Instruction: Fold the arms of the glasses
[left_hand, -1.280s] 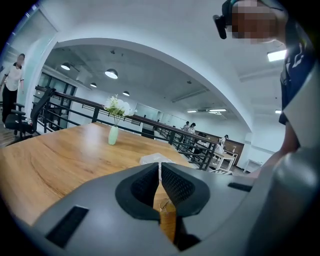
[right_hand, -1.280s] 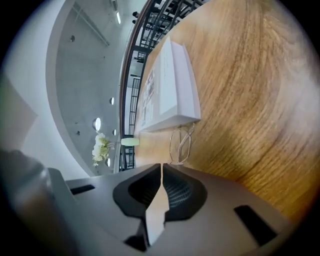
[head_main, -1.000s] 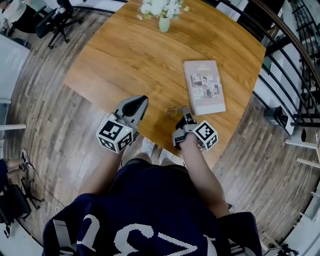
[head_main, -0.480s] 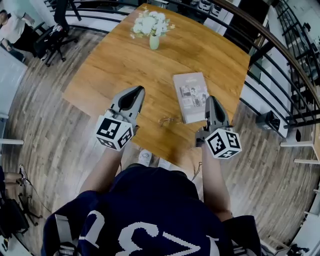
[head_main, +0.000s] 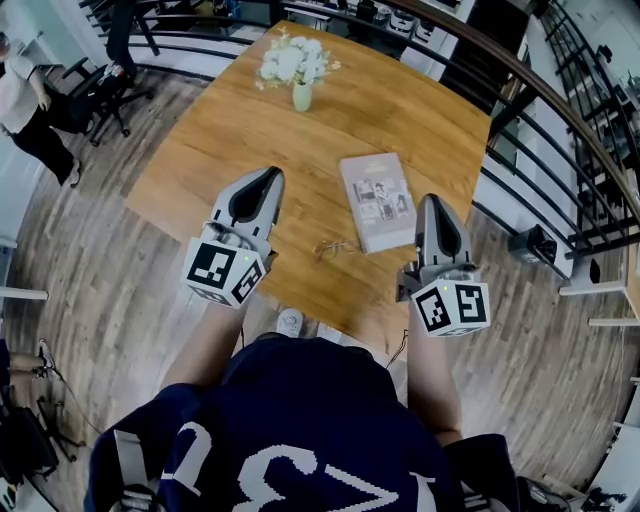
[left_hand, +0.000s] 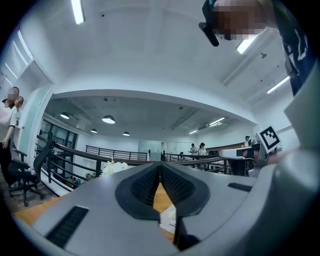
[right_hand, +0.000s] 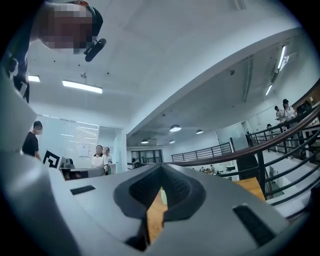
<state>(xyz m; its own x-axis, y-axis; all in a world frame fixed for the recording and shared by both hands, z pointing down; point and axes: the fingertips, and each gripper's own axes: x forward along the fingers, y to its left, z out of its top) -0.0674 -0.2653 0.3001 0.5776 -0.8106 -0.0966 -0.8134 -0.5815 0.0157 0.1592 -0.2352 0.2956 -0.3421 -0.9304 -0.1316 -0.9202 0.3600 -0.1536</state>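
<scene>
The thin-framed glasses (head_main: 335, 246) lie on the wooden table (head_main: 240, 120) near its front edge, just left of a book; I cannot tell how their arms stand. Both grippers are held up in the air above the table, pointing roughly level, away from me. My left gripper (head_main: 268, 178) is to the left of the glasses, shut and empty. To their right, my right gripper (head_main: 432, 202) is also shut with nothing in it. In the left gripper view the left gripper (left_hand: 160, 167) shows its pads meeting at the tip, as does the right gripper (right_hand: 161, 170) in its own view.
A book (head_main: 377, 200) lies right of the glasses. A small vase of white flowers (head_main: 300, 75) stands at the table's far side. A black railing (head_main: 560, 110) runs behind and to the right. A person (head_main: 35, 120) and an office chair (head_main: 105, 75) are at the far left.
Both grippers have risen from table height. The right one rolled upright and moved right, away from the glasses, which stay on the table.
</scene>
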